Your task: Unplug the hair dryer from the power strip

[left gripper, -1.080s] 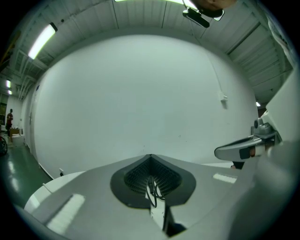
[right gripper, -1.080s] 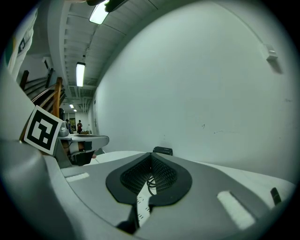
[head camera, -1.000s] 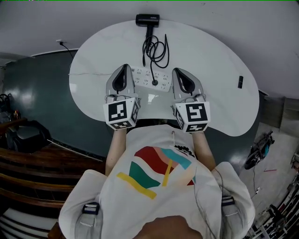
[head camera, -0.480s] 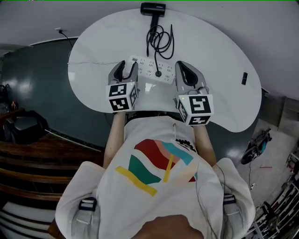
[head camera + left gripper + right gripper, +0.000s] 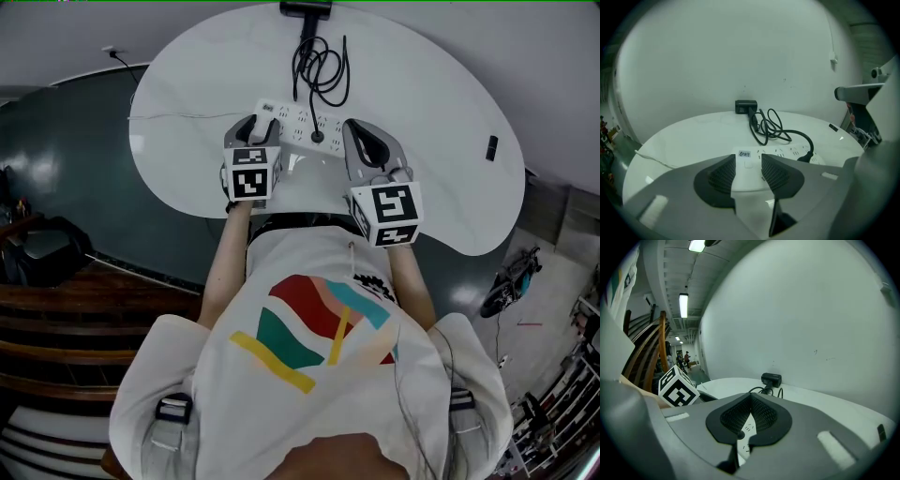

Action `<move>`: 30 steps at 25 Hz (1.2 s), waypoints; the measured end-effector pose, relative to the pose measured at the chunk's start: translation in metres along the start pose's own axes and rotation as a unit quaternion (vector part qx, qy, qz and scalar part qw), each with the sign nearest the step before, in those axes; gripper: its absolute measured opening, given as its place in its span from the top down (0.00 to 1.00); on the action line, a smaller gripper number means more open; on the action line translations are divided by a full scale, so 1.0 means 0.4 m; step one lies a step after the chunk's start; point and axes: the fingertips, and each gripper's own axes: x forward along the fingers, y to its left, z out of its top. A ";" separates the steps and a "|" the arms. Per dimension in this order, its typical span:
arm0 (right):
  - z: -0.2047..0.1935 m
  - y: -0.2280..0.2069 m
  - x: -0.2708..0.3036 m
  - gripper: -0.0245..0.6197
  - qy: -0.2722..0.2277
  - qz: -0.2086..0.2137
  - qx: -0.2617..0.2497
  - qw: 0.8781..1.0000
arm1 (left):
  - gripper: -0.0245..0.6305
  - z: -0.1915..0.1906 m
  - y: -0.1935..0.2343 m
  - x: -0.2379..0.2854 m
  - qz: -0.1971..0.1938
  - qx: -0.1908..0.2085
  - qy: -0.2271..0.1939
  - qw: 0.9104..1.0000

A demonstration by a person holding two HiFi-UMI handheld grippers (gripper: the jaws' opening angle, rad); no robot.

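The white power strip (image 5: 305, 127) lies across the white table (image 5: 450, 122). A black plug (image 5: 317, 138) sits in it. Its cord (image 5: 319, 70) coils back to the black hair dryer (image 5: 305, 9) at the far edge. My left gripper (image 5: 257, 124) is tilted down over the strip's left end. In the left gripper view it (image 5: 747, 168) is open, having opened within the last second, with the strip's end (image 5: 778, 152) showing between the pads; contact cannot be told. The plug (image 5: 805, 158) stands to the right. My right gripper (image 5: 351, 128) is shut and empty by the strip's right end.
A small black object (image 5: 491, 148) lies near the table's right edge. The strip's thin white cable (image 5: 169, 117) runs off to the left. In the right gripper view the hair dryer (image 5: 771, 378) sits against the wall and the left gripper's marker cube (image 5: 677, 389) is at left.
The left gripper's jaws have opened and it has dropped and tipped down onto the strip's left end. The right gripper has sunk a little and stays shut.
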 end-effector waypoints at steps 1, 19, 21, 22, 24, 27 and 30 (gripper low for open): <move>-0.001 0.002 0.001 0.94 0.000 0.002 -0.001 1.000 | 0.71 -0.005 0.000 0.009 -0.006 0.001 0.009 1.000; -0.084 0.061 0.062 0.67 0.042 0.101 -0.035 0.993 | 0.63 -0.024 -0.005 0.029 -0.027 0.048 0.063 0.996; -0.125 0.082 0.084 0.62 0.068 0.128 -0.065 0.987 | 0.63 -0.025 -0.006 0.028 -0.028 0.048 0.064 0.996; -0.145 0.090 0.097 0.62 0.078 0.134 -0.081 0.985 | 0.63 -0.025 -0.005 0.028 -0.028 0.048 0.064 0.996; -0.184 0.102 0.121 0.64 0.096 0.142 -0.107 0.979 | 0.63 -0.025 -0.002 0.028 -0.027 0.048 0.064 0.996; -0.225 0.108 0.150 0.65 0.113 0.146 -0.126 0.975 | 0.63 -0.024 -0.005 0.029 -0.027 0.047 0.065 0.996; -0.247 0.111 0.178 0.72 0.118 0.145 -0.137 0.973 | 0.63 -0.025 -0.007 0.031 -0.029 0.049 0.068 0.996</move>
